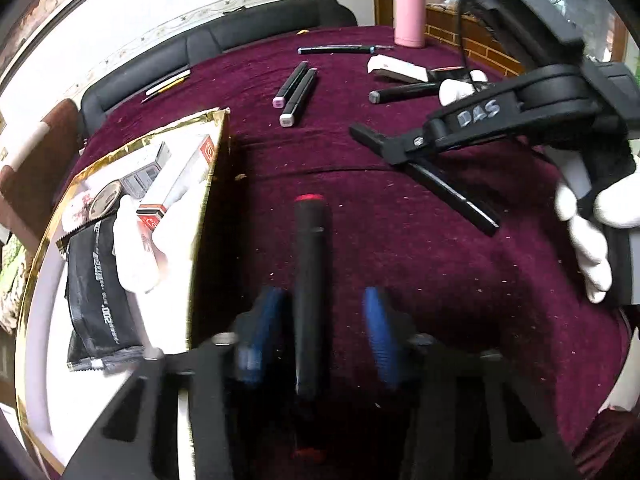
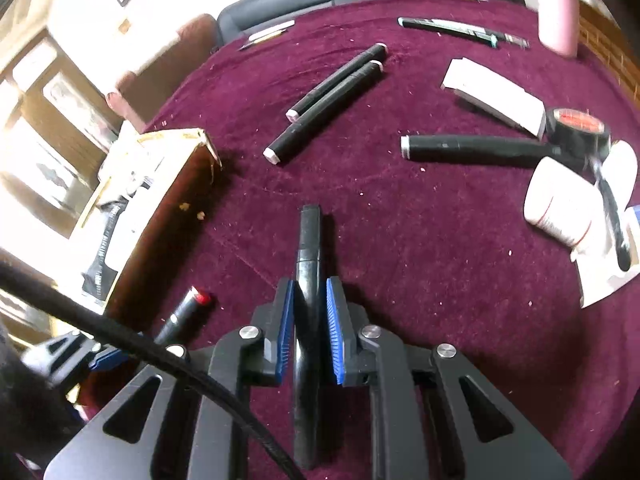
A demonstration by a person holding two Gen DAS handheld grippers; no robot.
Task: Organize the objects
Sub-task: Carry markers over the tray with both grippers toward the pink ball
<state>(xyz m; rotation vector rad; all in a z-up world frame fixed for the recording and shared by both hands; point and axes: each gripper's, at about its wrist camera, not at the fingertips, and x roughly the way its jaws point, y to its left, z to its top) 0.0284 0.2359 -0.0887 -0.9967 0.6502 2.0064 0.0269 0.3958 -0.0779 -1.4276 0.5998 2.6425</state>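
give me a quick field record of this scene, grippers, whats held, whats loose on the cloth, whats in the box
left gripper: open, red-capped marker between the jaws, pads apart from it
right gripper: shut on black pen
surface: maroon cloth
loose: marker pair, single marker, tape roll, white case
gold-edged box: black packet, other items
far edge: pink bottle

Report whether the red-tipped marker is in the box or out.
Out: the red-tipped marker lies on the cloth beside the gold-edged box, between the left gripper's blue pads.

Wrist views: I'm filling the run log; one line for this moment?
left gripper: open, red marker between jaws | right gripper: shut on pen | box: beside marker
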